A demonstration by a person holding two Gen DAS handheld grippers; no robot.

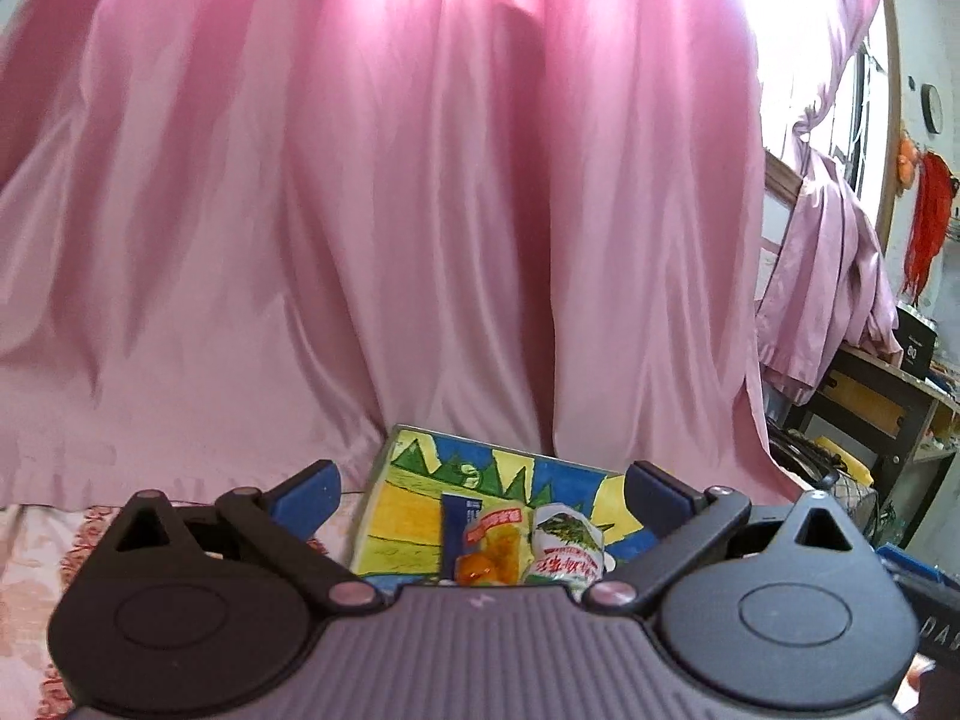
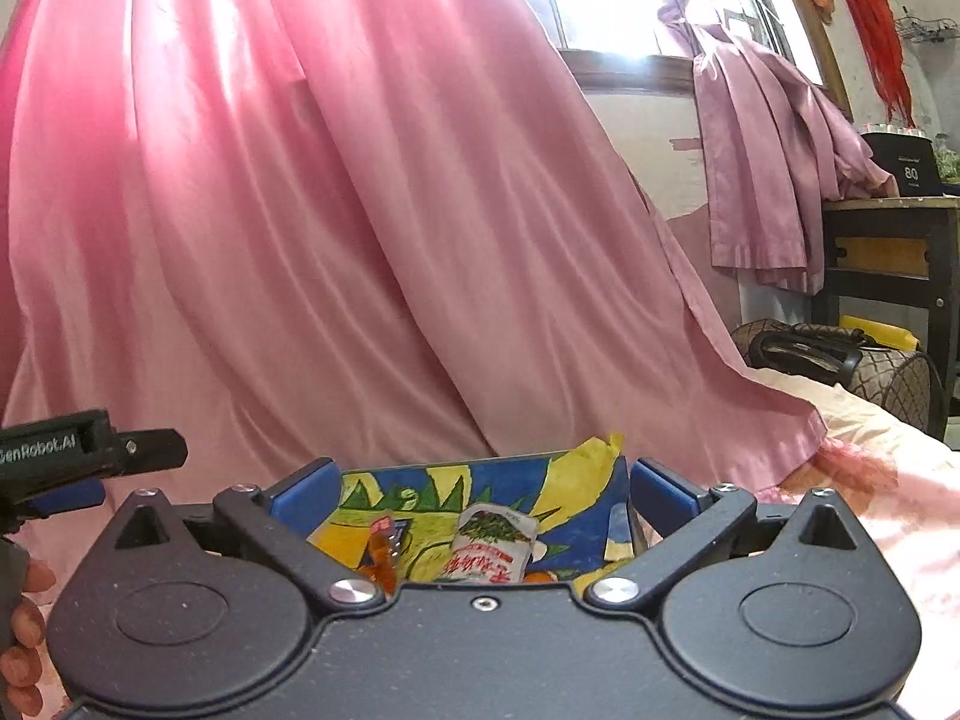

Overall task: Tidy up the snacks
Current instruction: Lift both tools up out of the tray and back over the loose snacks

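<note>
Both the left tongs (image 1: 480, 495) and right tongs (image 2: 480, 489) gape wide and empty above the painted box (image 1: 408, 504), where the snacks (image 1: 528, 546) already lie; little looks left

Pink curtain (image 1: 420, 210); yellow-blue-green box (image 1: 420, 498).
</note>
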